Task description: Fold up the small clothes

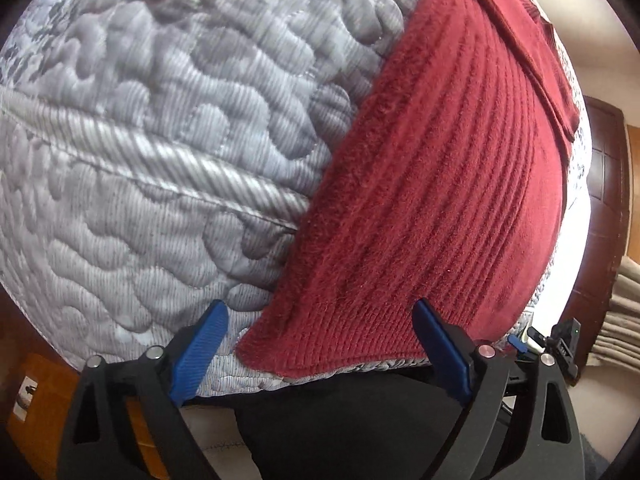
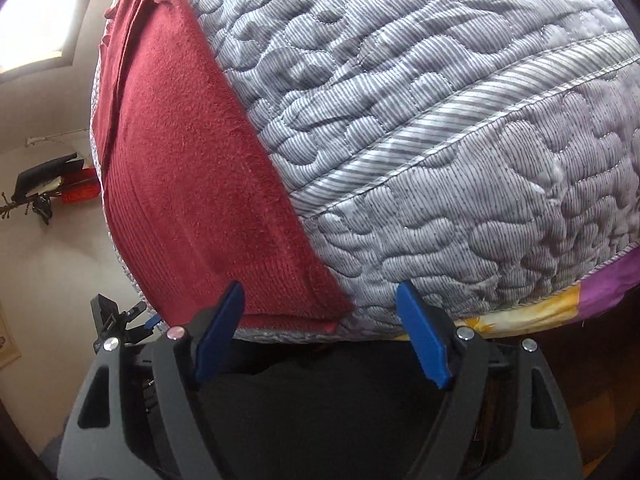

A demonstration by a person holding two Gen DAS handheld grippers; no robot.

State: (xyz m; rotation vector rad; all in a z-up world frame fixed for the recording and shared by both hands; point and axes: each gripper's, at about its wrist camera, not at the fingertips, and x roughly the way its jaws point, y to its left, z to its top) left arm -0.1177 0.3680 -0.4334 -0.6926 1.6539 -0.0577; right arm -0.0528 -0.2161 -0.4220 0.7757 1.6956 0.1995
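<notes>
A grey quilted mattress (image 1: 160, 128) with a striped seam band fills both views, a purple and yellow sheet (image 2: 560, 304) showing at its lower edge. A dark wooden door (image 1: 604, 184) stands beyond. The red knit garment (image 1: 432, 200) lies flat along the near edge. The left gripper (image 1: 320, 340) and right gripper (image 2: 320, 320) hover spread apart at its hem corners, gripping nothing.

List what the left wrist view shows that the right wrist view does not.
Only the left wrist view shows a dark wooden door and beige curtain at the right edge. Only the right wrist view shows a bright window and a purple and yellow sheet under the quilt. Both show the red sweater lying on the grey quilt, with an open hand-held gripper near its hem.
</notes>
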